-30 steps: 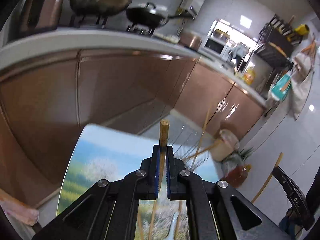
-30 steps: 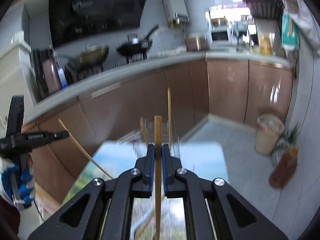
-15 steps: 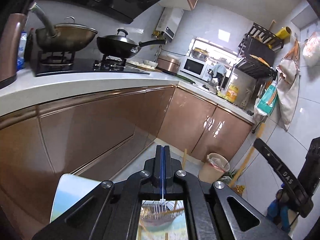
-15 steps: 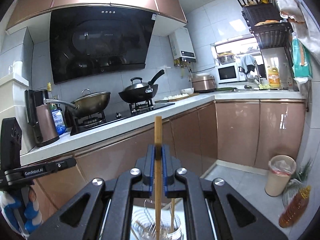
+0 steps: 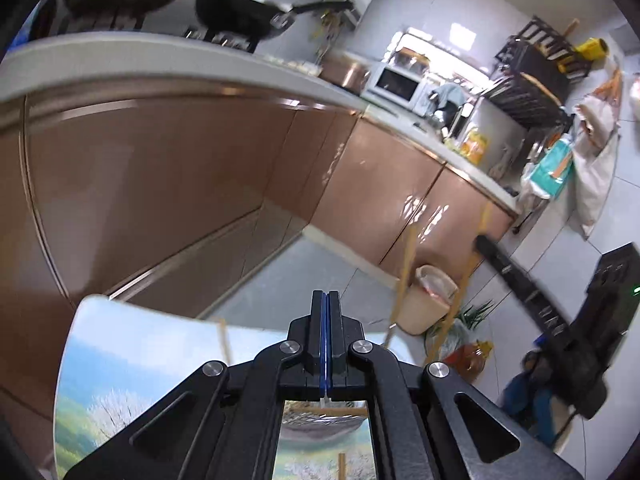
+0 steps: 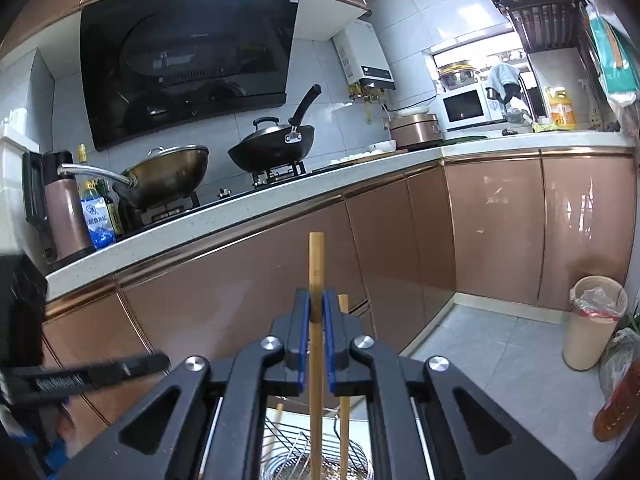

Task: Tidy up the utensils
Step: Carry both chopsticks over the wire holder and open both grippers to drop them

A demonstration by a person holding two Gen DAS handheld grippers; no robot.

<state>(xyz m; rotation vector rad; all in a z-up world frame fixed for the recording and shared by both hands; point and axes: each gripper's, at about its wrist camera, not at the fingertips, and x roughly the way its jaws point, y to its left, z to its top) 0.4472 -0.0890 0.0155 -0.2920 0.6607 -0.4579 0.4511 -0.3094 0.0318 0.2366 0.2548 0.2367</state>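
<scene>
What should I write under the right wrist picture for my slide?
Right gripper pinching a wooden chopstick above a wire holder.

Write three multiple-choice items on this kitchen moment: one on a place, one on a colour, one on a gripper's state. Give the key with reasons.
1. Where does the black wok sit?
A. on the stove burner
B. on the floor
C. in the wire basket

2. What colour are the pads of the right gripper?
A. red
B. blue
C. white

3. What is the state of the left gripper?
A. wide open
B. shut on a spoon
C. shut with nothing between its pads

Key:
1. A, it rests on the burner beside the bronze wok.
2. B, blue strips flank the wooden chopstick it clamps.
3. C, its pads meet with no gap.
</scene>
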